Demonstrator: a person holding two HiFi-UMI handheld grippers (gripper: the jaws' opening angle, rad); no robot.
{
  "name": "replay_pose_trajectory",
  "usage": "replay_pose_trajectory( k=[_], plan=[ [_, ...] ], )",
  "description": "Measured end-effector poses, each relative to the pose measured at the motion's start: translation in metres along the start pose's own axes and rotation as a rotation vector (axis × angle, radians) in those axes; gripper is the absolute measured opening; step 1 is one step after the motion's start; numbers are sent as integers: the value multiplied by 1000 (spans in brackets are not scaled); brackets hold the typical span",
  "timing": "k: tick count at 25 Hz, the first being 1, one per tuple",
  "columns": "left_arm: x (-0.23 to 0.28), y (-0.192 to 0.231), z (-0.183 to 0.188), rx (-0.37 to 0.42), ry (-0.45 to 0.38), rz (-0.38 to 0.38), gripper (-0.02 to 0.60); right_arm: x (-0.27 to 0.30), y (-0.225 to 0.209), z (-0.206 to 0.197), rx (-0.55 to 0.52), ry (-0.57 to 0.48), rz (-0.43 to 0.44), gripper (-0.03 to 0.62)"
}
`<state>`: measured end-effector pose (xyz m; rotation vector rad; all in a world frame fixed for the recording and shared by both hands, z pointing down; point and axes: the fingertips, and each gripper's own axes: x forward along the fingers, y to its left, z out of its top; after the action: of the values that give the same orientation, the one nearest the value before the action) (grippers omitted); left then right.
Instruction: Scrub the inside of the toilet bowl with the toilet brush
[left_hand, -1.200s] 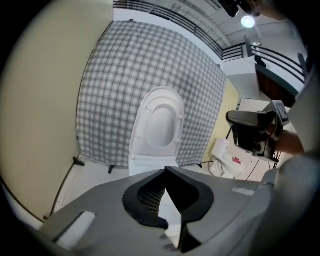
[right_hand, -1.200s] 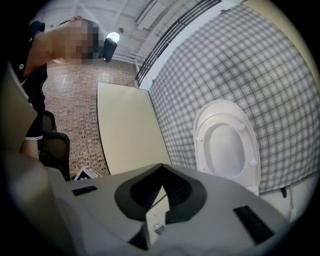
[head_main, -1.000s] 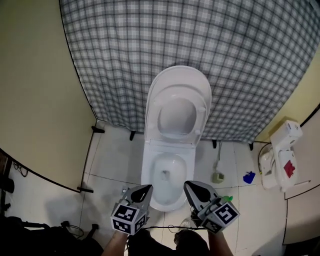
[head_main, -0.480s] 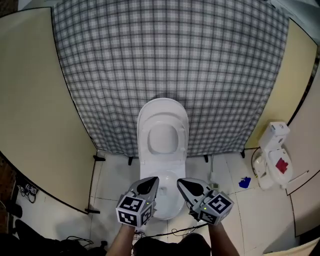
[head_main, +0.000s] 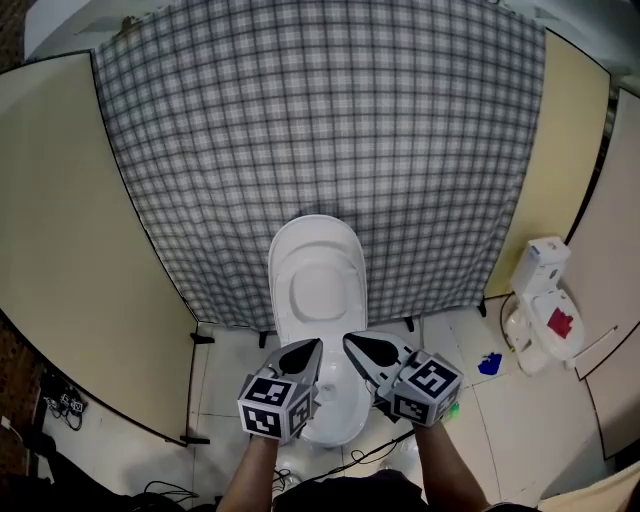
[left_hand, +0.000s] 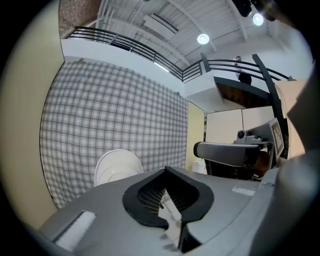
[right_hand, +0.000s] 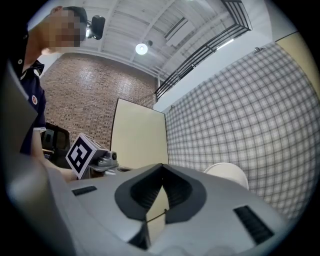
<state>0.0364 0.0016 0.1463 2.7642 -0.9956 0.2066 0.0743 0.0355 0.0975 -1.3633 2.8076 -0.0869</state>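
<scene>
A white toilet stands against the checked curtain, its lid and seat (head_main: 316, 287) raised. Its bowl (head_main: 336, 424) is mostly hidden behind my two grippers. My left gripper (head_main: 308, 346) and right gripper (head_main: 352, 340) are held side by side above the bowl's front, both shut and empty, tips pointing at the raised lid. In the left gripper view the shut jaws (left_hand: 166, 169) aim at the lid (left_hand: 117, 167). In the right gripper view the shut jaws (right_hand: 161, 165) point beside the lid (right_hand: 228, 175). No toilet brush shows in any view.
A grey checked curtain (head_main: 320, 130) hangs behind the toilet between beige panels (head_main: 70, 210). On the tiled floor at the right lie a blue object (head_main: 490, 363), a green object (head_main: 452, 408) and a white appliance with a red patch (head_main: 542, 305). Cables (head_main: 60, 405) trail at the left.
The head view has tilted up, so the toilet sits lower and smaller. Both grippers have risen in front of the bowl and drawn closer together. The brush seen right of the toilet is out of sight.
</scene>
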Motion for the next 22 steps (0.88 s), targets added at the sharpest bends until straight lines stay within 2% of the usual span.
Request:
replay_pose_trajectory(
  k=[2, 5, 9, 15, 22],
  plan=[
    [-10, 5, 3, 29, 14, 16, 3, 6, 10, 4, 6, 4, -1, 2],
    [-17, 20, 29, 74, -20, 21, 3, 21, 15, 24, -16, 4, -22, 2],
    [-35, 23, 56, 77, -27, 4, 3, 30, 27, 44, -5, 16, -37, 0],
    [-27, 22, 46, 42, -44, -8, 3, 30, 18, 19, 5, 66, -38, 0],
    [-12, 16, 60, 64, -71, -13, 3, 27, 3, 30, -16, 36, -44, 0]
  ],
)
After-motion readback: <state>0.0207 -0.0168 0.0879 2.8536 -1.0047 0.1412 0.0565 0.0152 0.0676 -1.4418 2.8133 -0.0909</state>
